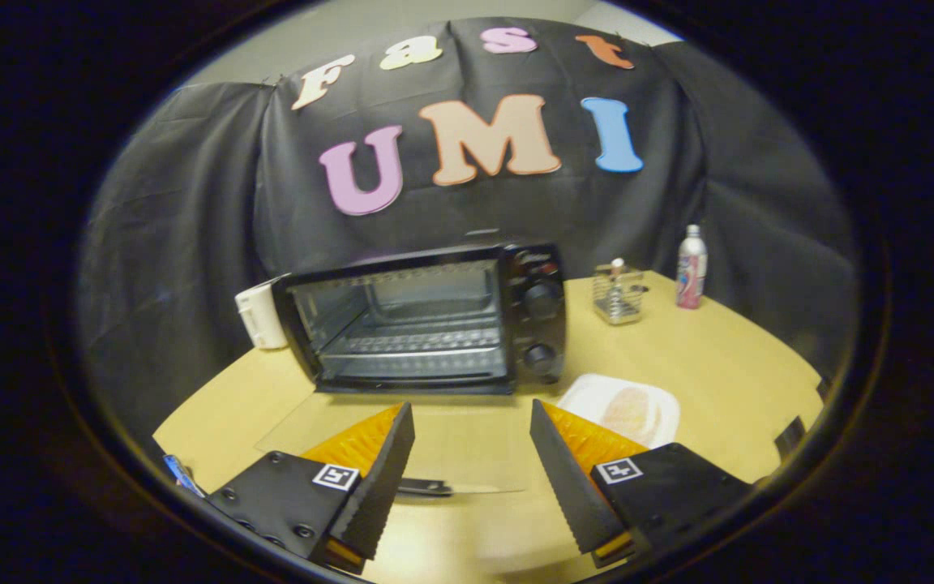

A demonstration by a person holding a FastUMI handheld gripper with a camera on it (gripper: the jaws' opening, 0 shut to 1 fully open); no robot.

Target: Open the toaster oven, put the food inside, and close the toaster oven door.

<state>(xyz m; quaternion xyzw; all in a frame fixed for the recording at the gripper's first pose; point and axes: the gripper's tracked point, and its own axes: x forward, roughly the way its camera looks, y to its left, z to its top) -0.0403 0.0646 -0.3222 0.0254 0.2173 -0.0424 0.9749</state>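
At the bottom of the frame the gripper point(473, 454) stands released, its two fingers spread wide apart with nothing between them but the lowered glass door point(402, 442) of the toaster oven point(426, 320). The door lies flat on the wooden table point(726, 381), its dark handle point(422, 487) showing in the gap beside the left finger. Just beyond the fingertips, at the centre of the frame, the oven cavity gapes open, wire rack point(418, 341) bare. To the right of the right finger, near the oven's lower right corner, the food point(631, 412) rests on a white plate point(661, 401), with free tabletop around it. Further right and back stand a small wire basket point(618, 294) and a bottle point(691, 277), well apart from the oven. A white appliance point(260, 318) sits against the oven's left side. Black cloth drapes behind the table.
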